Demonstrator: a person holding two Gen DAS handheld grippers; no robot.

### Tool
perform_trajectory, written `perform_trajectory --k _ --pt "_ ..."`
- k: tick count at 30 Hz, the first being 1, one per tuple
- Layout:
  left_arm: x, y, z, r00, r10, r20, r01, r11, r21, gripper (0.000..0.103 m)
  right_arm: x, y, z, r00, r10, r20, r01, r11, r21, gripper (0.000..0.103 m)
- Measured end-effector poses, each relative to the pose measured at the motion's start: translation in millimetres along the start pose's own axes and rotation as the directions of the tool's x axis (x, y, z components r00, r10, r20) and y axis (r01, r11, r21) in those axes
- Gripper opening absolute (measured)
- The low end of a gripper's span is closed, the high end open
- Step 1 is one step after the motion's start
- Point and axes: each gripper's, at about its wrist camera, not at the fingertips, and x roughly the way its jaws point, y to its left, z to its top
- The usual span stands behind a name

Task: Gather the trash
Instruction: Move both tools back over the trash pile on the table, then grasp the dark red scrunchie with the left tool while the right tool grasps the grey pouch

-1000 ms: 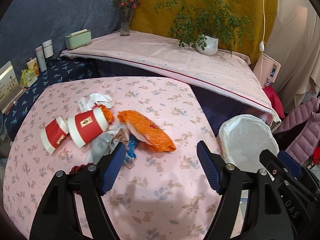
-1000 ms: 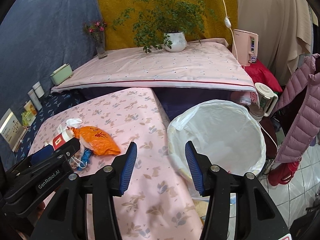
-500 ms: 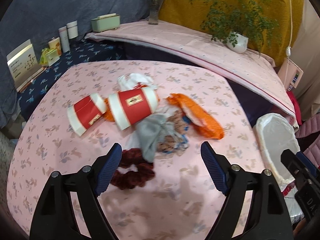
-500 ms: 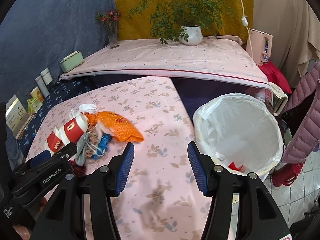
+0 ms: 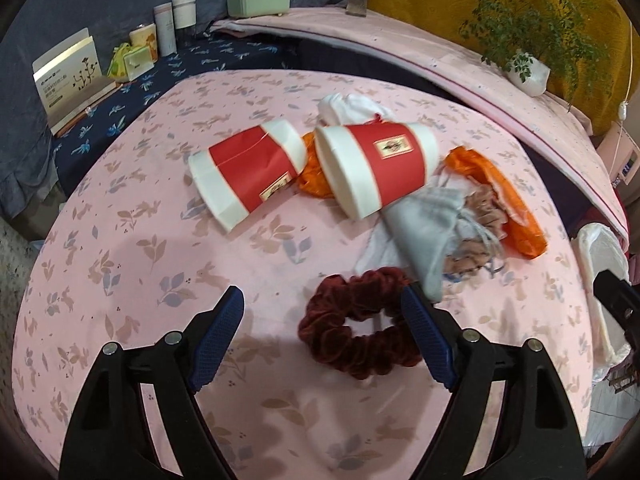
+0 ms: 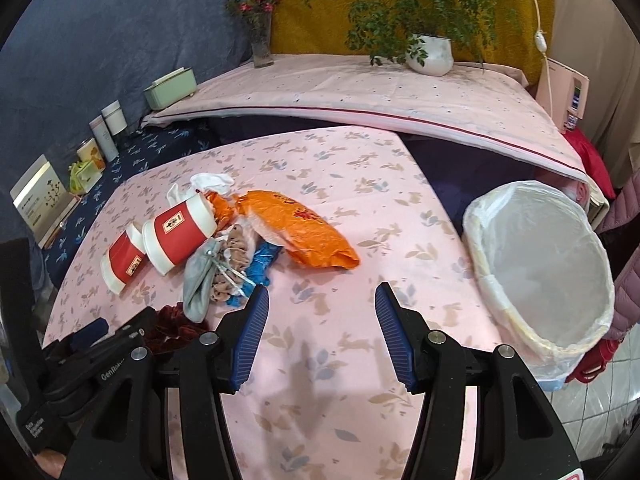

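Note:
A trash pile lies on the pink floral table [image 5: 132,264]: two red and white paper cups [image 5: 248,172] [image 5: 376,164], an orange wrapper [image 6: 304,232], a grey pouch [image 5: 424,236], a blue scrap [image 6: 258,264], white tissue [image 5: 352,106] and a dark red scrunchie [image 5: 356,328]. My left gripper [image 5: 322,334] is open and empty, low over the table, with the scrunchie between its fingers. My right gripper [image 6: 320,332] is open and empty, over bare cloth right of the pile. A bin with a white liner [image 6: 540,264] stands beyond the table's right edge.
A raised pink-covered bench [image 6: 360,88] runs behind, bearing a potted plant [image 6: 430,54], a flower vase [image 6: 260,46] and a green box [image 6: 170,88]. Jars and a card [image 5: 68,76] sit on the dark blue cloth at left. A pink jacket [image 6: 624,240] hangs right.
My left gripper has swung left and down toward the pile, bringing the scrunchie between its fingers. My right gripper has turned left from the bin toward the table.

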Motion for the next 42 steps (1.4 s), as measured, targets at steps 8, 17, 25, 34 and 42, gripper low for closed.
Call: perform_trajectory --k 8,17,25,34,42 --pt "25 10 -3 0.997 -0.052 -0.058 0.051 0.999 -0.018 0.066 26 29 5 0.999 0.029 -0.028 -0.030 0.999 -0.041 0.054" --pt "31 2 -3 0.989 -0.127 -0.076 0.128 0.992 0.002 0.044 54 48 4 0.995 0.061 -0.078 -0.065 0.997 -0.044 0.051" --pt "31 1 -2 0.980 -0.177 -0.090 0.178 0.984 0.003 0.030 59 72 15 0.989 0.127 -0.075 -0.134 0.987 -0.091 0.037" --pt "32 18 -1 0.970 -0.223 -0.101 0.219 0.974 -0.050 0.031 93 89 16 0.975 0.170 -0.141 -0.185 0.978 -0.098 0.032" --pt "31 14 -2 0.969 -0.227 -0.098 0.224 0.974 -0.042 0.026 94 80 12 0.961 0.228 -0.157 -0.239 0.970 -0.053 0.007"
